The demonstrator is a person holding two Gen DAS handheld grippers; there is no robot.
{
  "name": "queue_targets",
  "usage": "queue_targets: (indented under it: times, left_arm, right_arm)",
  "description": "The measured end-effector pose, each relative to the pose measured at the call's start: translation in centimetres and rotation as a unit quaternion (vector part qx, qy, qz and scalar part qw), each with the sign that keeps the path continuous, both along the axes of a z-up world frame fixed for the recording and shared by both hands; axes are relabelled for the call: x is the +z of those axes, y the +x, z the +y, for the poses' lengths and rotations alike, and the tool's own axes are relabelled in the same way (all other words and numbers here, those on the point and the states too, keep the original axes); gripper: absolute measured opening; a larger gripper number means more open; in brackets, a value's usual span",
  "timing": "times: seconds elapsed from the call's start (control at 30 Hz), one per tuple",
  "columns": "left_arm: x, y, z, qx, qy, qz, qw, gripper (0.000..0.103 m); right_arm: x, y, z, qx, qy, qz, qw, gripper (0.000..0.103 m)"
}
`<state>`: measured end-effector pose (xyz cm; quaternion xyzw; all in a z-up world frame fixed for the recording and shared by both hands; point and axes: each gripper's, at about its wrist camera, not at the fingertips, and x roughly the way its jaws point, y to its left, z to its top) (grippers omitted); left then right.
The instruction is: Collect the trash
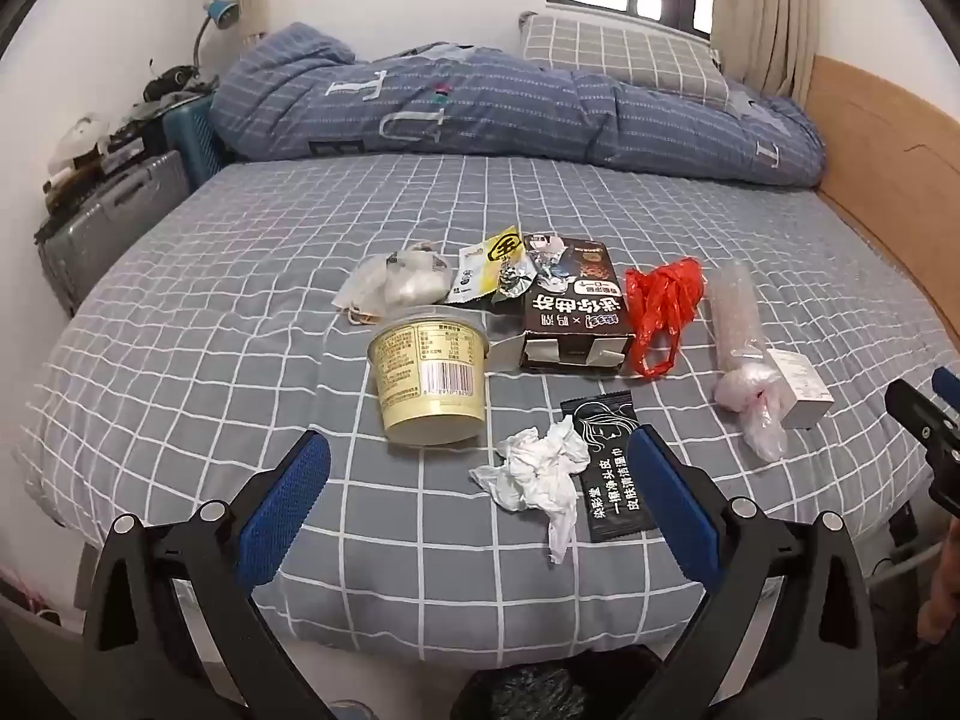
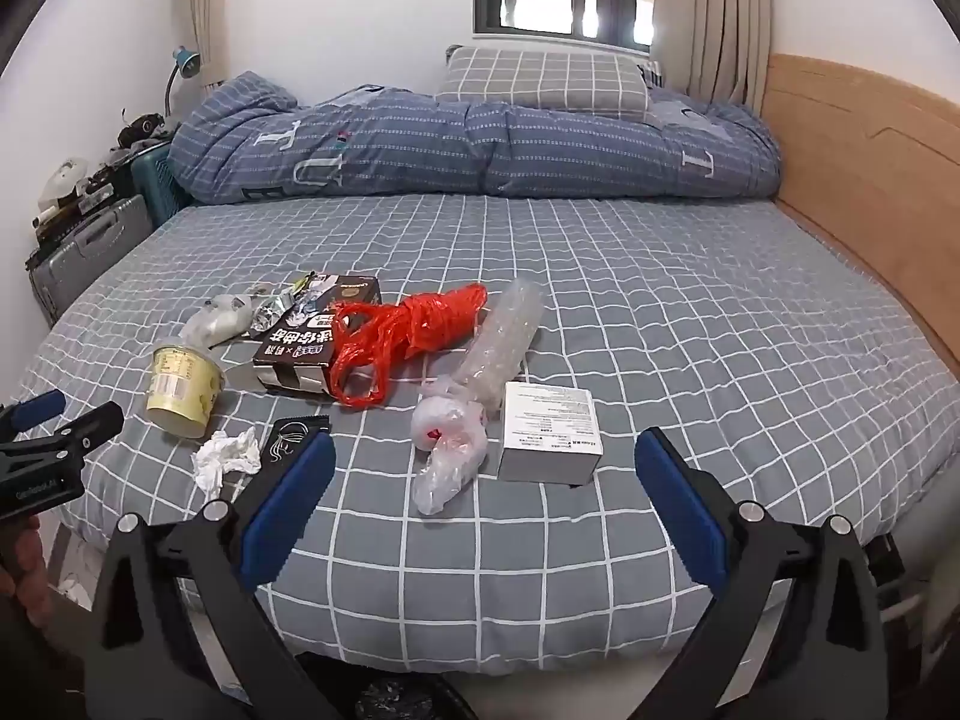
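Observation:
Trash lies scattered on a grey checked bed. In the left wrist view I see a yellow cup on its side, a crumpled white tissue, a black sachet, a dark box, a red plastic bag, bubble wrap and a small white box. My left gripper hovers open over the tissue, touching nothing. My right gripper stands open above the bed's near edge, the clear plastic bag and the white box just beyond its fingers.
A folded blue quilt and a checked pillow lie at the far side. A wooden headboard runs along the right. Suitcases and clutter stand at the left. A dark bin opening sits below the bed's near edge.

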<state>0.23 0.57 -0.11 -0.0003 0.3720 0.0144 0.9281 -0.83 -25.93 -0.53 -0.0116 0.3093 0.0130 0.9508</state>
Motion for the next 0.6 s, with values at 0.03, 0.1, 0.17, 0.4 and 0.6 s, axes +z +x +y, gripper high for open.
queue_targets:
  times: [0.03,0.1,0.17,0.4,0.6]
  left_arm:
    - [-0.03,-0.01,0.04,-0.002,0.000,0.001,1.0000,0.097]
    - [-0.04,-0.03,0.26,-0.002,-0.006,0.002,1.0000,0.097]
    - [-0.12,0.09,0.22,-0.001,-0.009,0.004,1.0000,0.097]
    - [-0.22,0.13,-0.07,-0.004,-0.009,0.006,0.9999,0.097]
    - [-0.29,0.27,0.26,0.003,-0.019,0.009,0.9998,0.097]
  right_arm:
    - [0.06,-0.02,0.11,0.000,-0.001,-0.001,1.000,0.096]
    - [0.14,-0.03,0.28,0.002,-0.002,-0.001,1.000,0.096]
    - [-0.20,0.15,0.38,0.001,-0.004,-0.001,1.000,0.096]
    - [-0.20,0.33,0.36,-0.002,-0.002,0.002,1.000,0.096]
    - [-0.05,0.24,0.26,-0.004,-0.003,-0.001,1.000,0.096]
